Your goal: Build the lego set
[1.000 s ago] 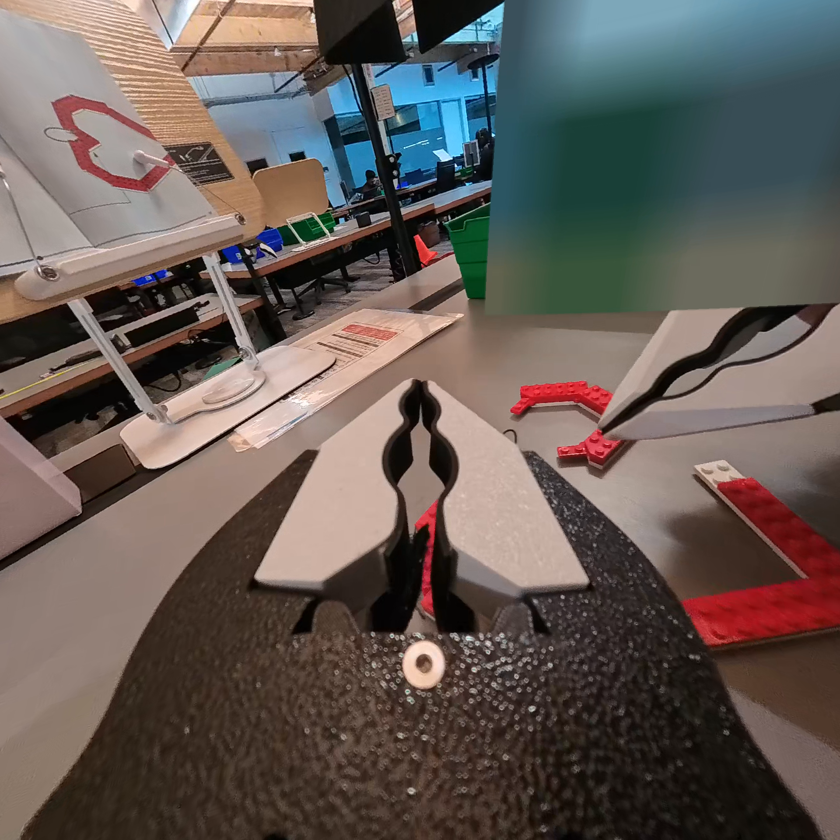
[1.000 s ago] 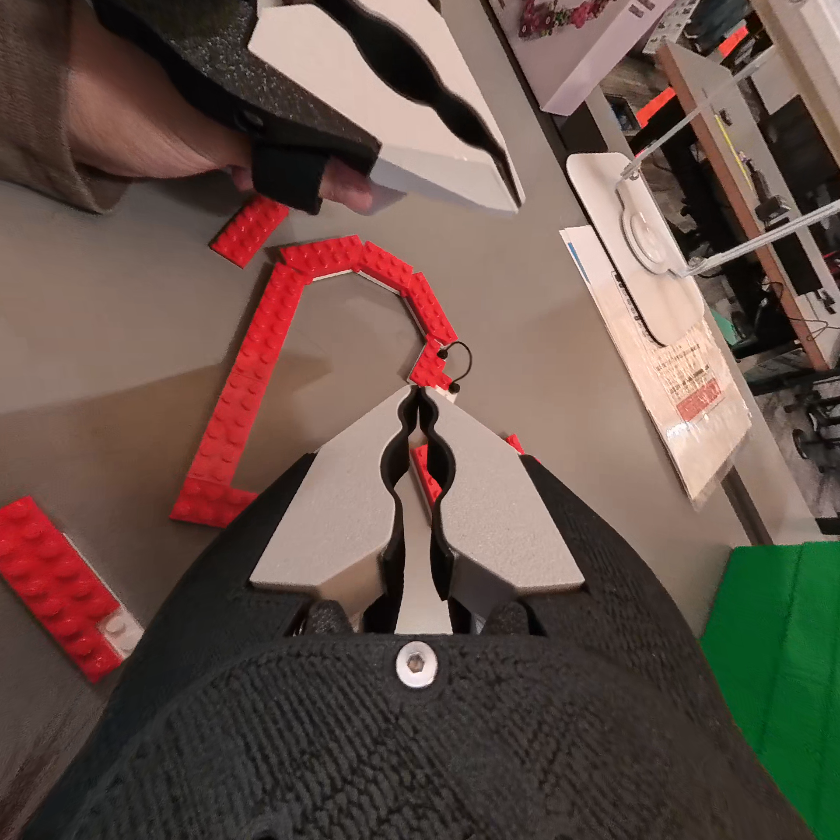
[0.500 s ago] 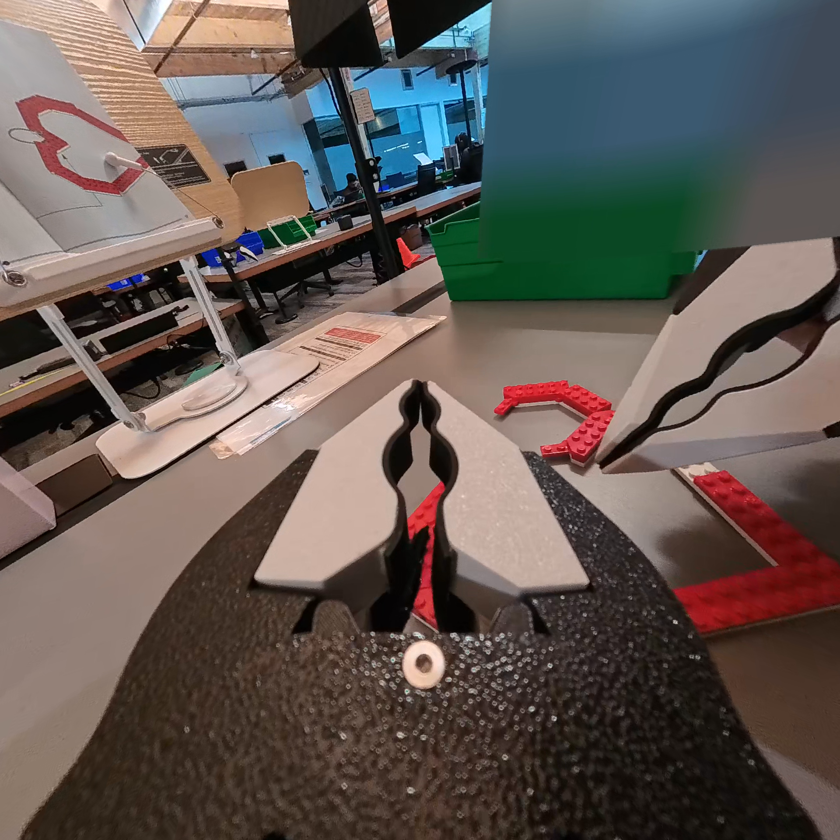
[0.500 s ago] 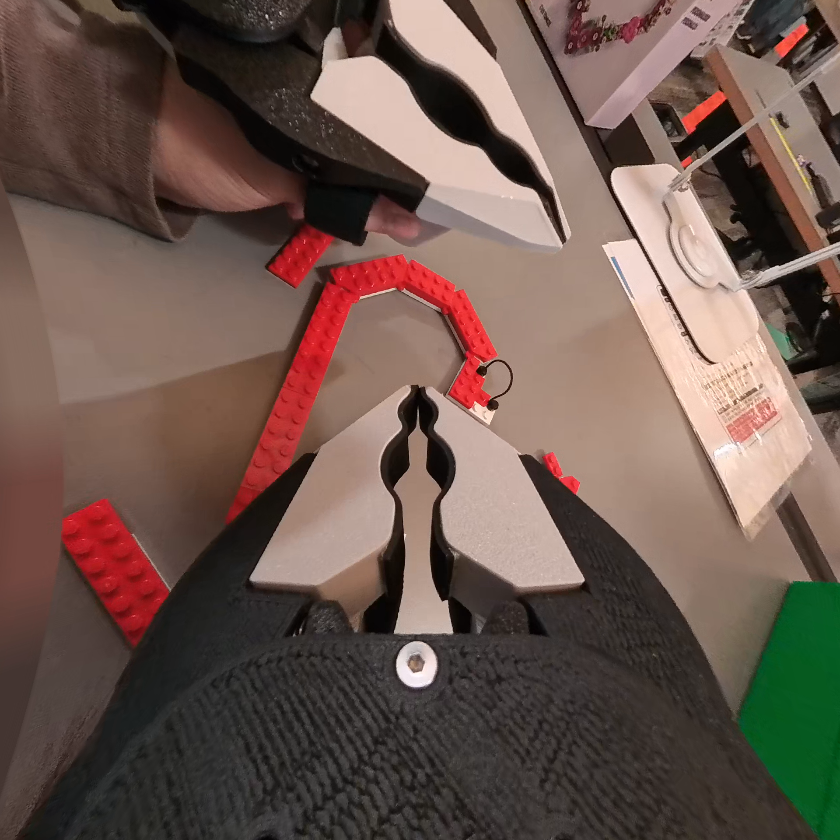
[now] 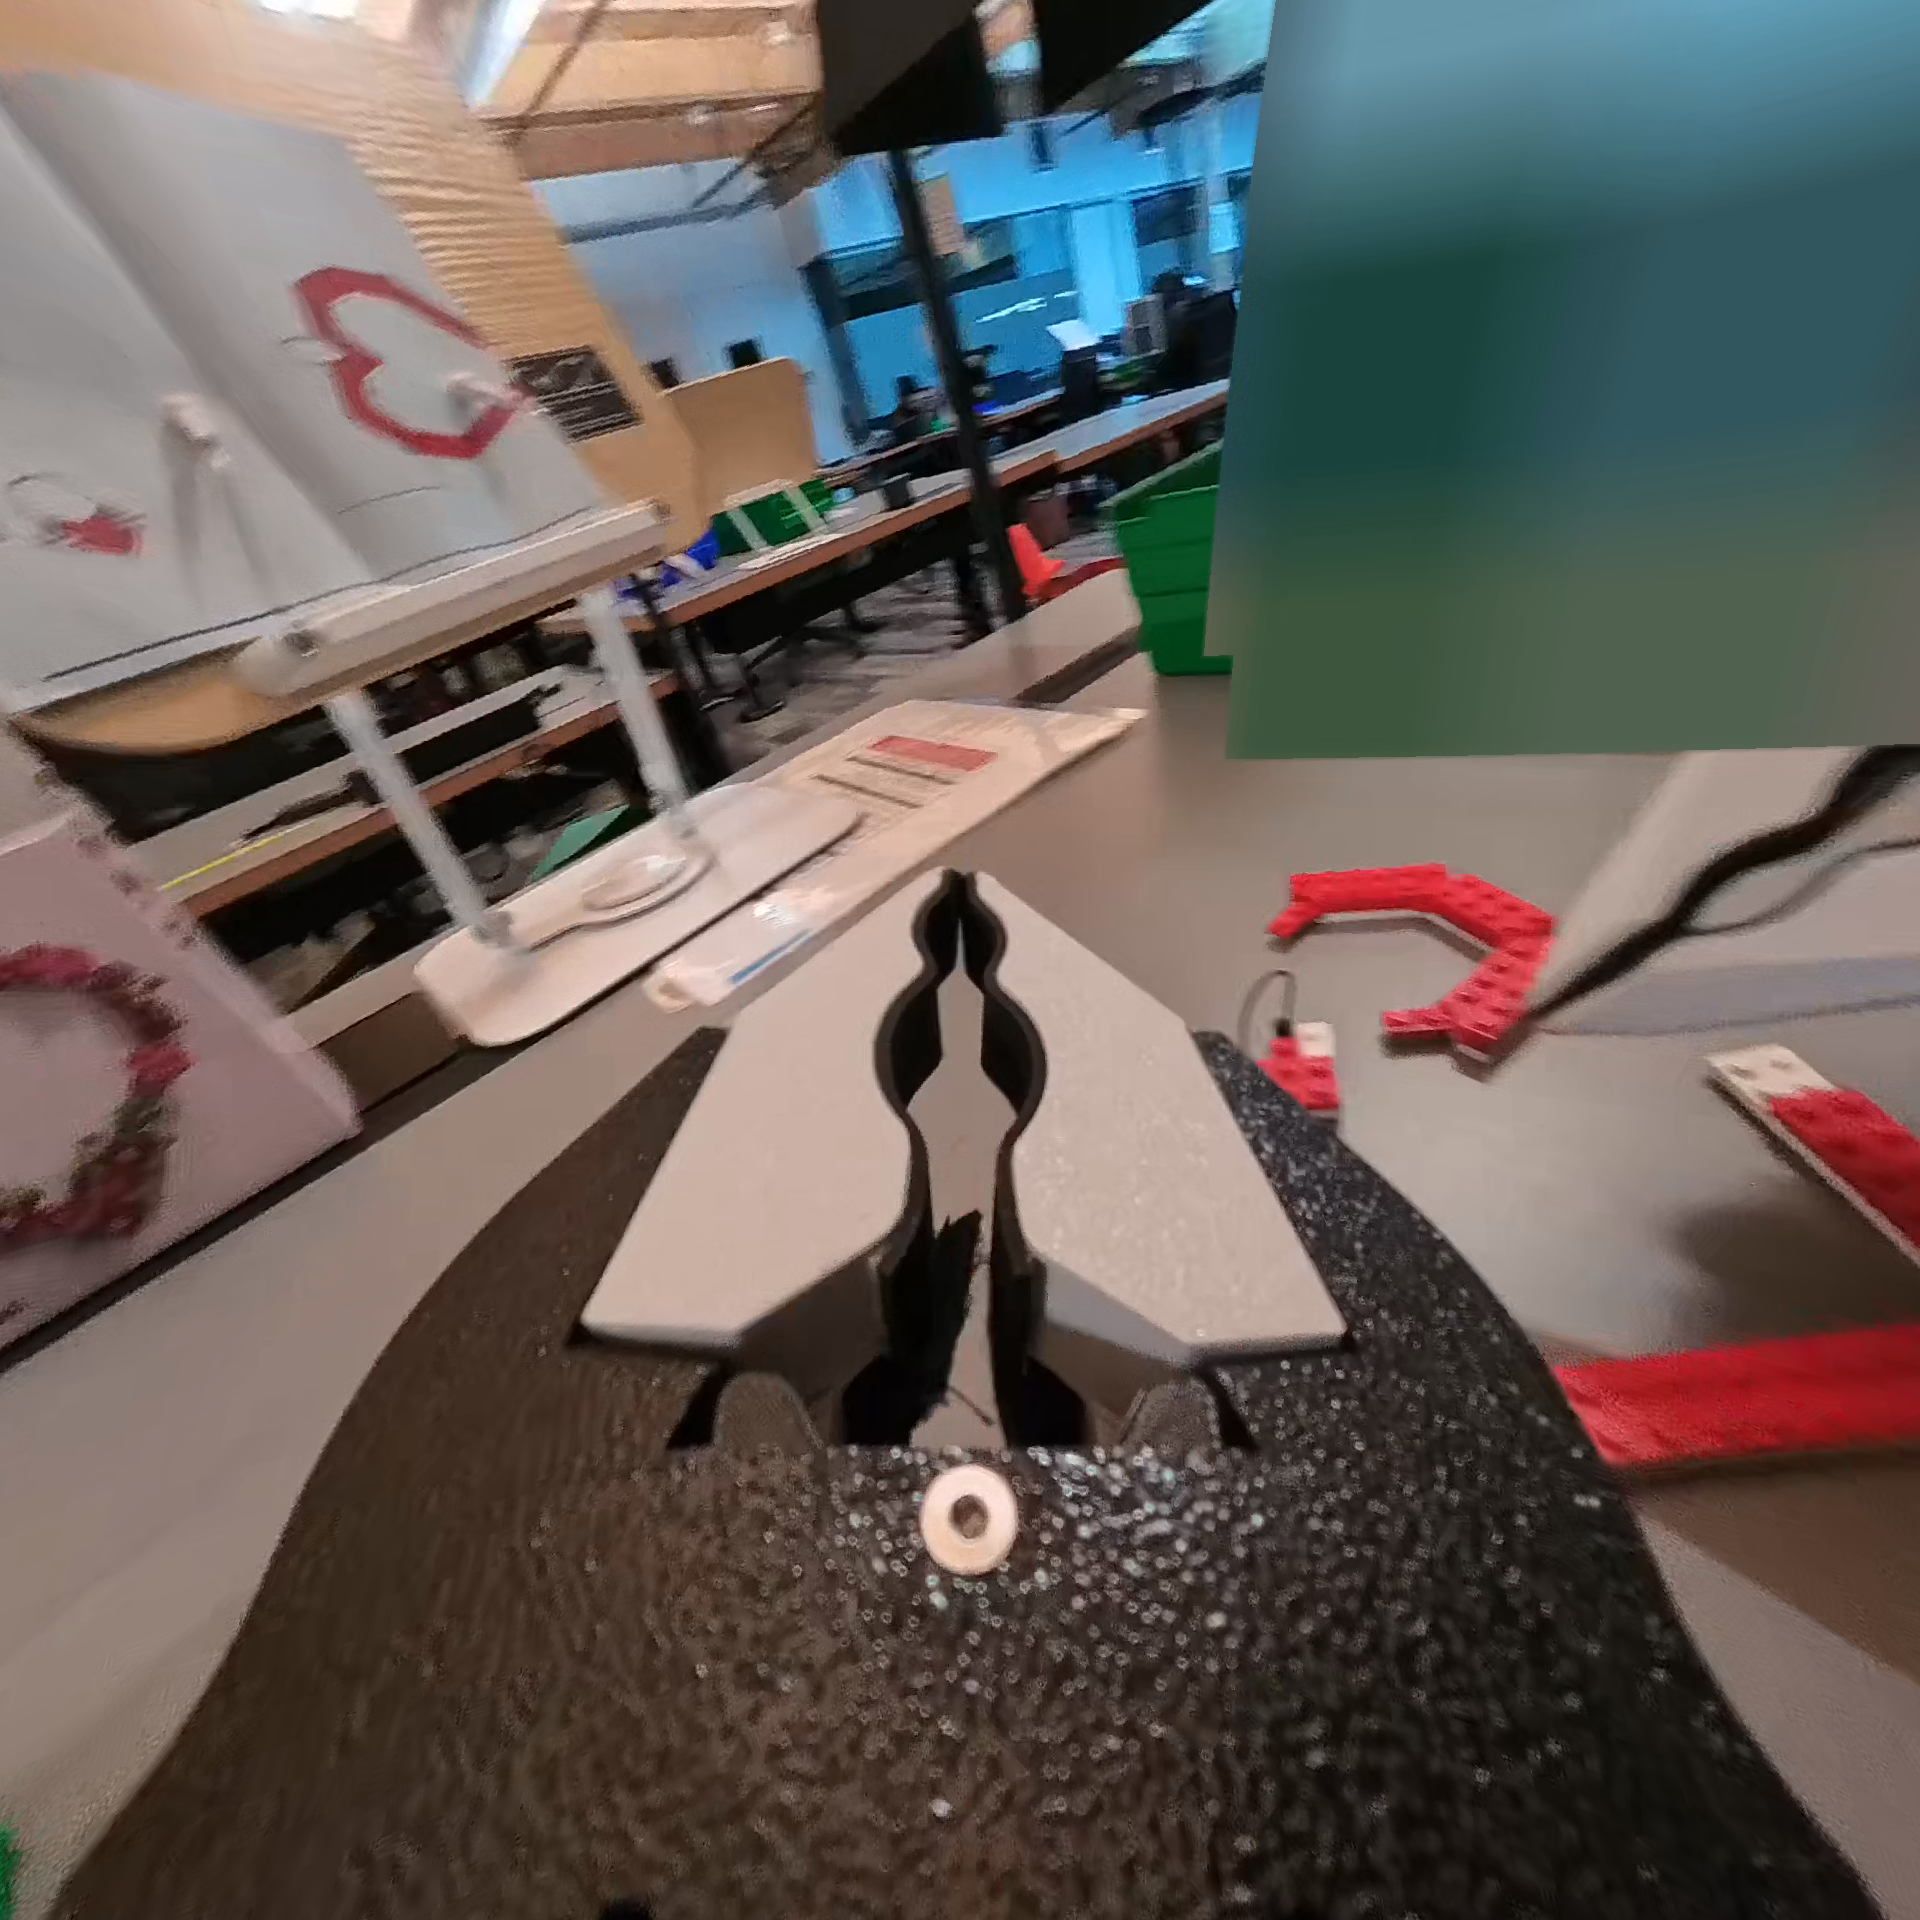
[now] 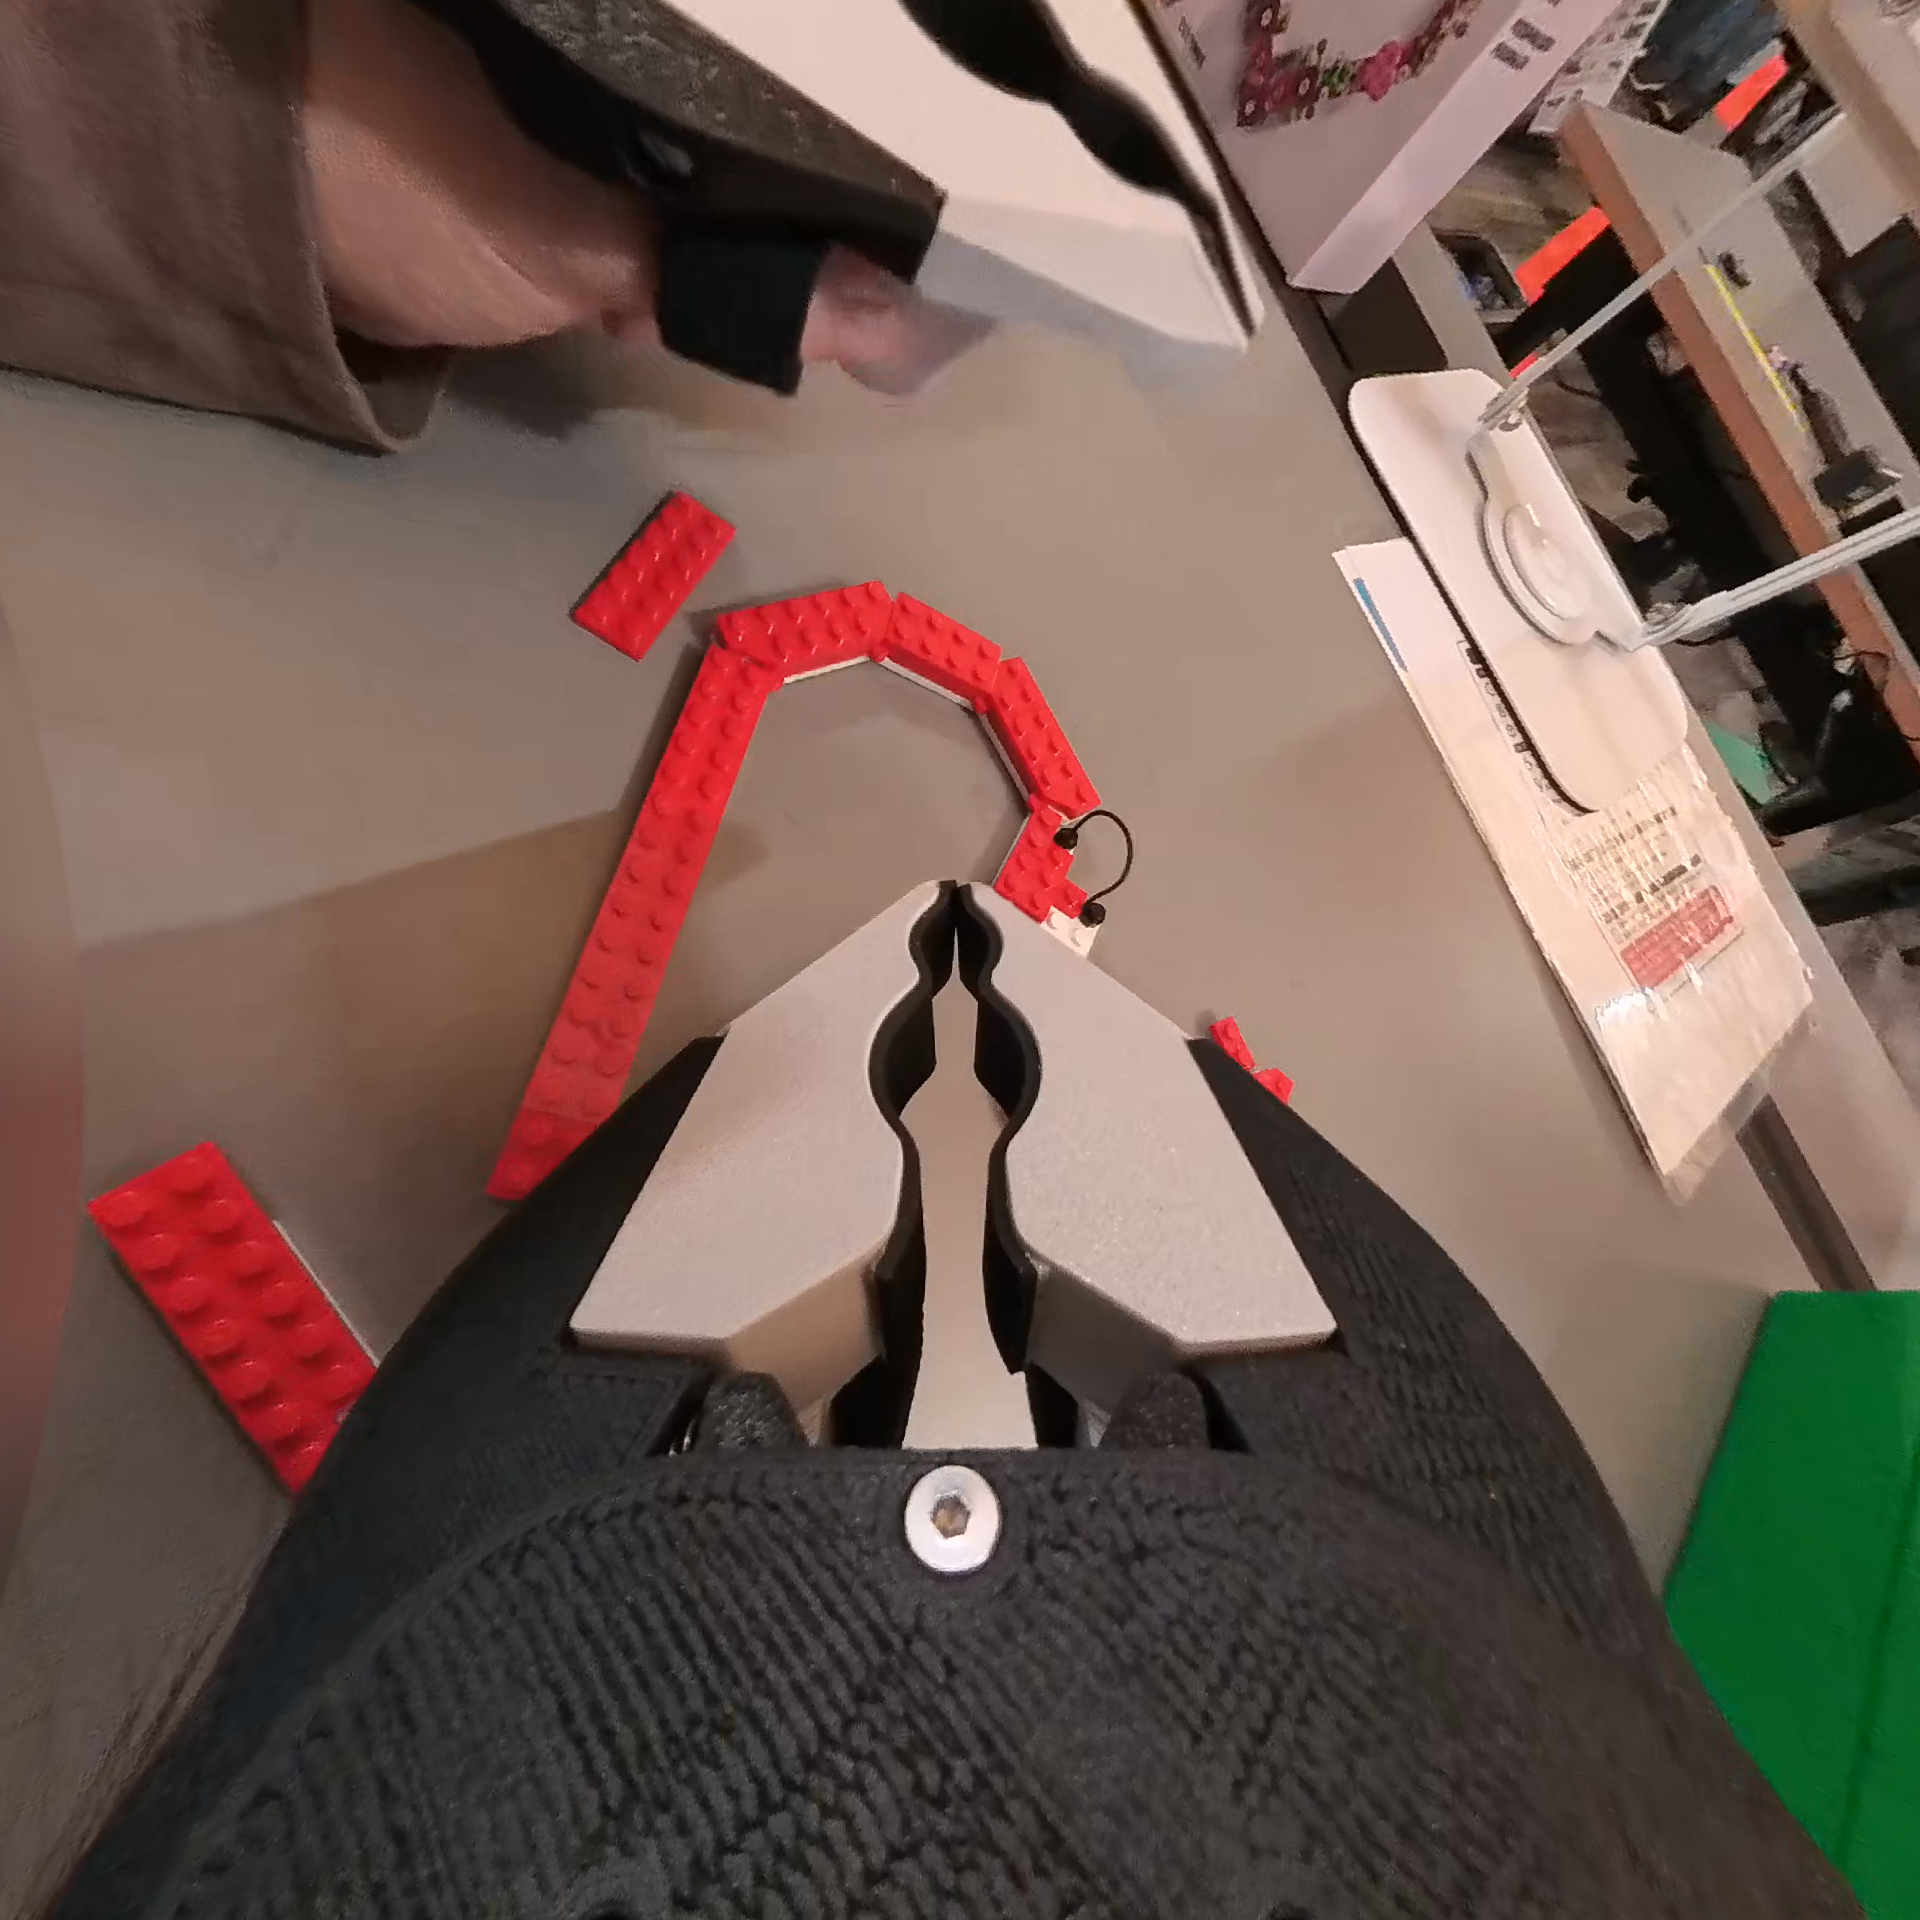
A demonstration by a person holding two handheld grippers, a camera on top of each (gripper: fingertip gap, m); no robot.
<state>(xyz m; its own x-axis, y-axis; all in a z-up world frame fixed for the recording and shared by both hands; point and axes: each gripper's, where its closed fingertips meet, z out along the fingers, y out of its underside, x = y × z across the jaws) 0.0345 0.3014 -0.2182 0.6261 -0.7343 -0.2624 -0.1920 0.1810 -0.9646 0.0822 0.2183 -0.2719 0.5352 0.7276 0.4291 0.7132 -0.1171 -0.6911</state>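
A half-heart outline of red plates (image 6: 665, 894) lies on the grey table, its curved top ending at a small piece with a black loop (image 6: 1103, 860). A loose red plate (image 6: 655, 575) lies beside its far corner. A red plate on a white one (image 6: 223, 1304) lies at the near left. My right gripper (image 6: 954, 889) is shut and empty, its tips just short of the loop end. My left gripper (image 5: 961, 883) is shut and empty; a hand holds it at the top of the right wrist view (image 6: 1091, 239). A separate curved red piece (image 5: 1455, 935) lies by the right gripper's tip (image 5: 1548, 1003).
A white stand (image 5: 623, 904) holds an open instruction booklet (image 5: 260, 416). A plastic-sleeved sheet (image 6: 1621, 883) lies beside its base. A white box with a flower wreath picture (image 5: 104, 1091) stands at the left. Green bins (image 6: 1818, 1558) stand on the right wrist view's lower right side.
My left gripper has moved away from the loose red plate, which no longer shows through its jaws. My right gripper has drawn back, so more of the outline is in view.
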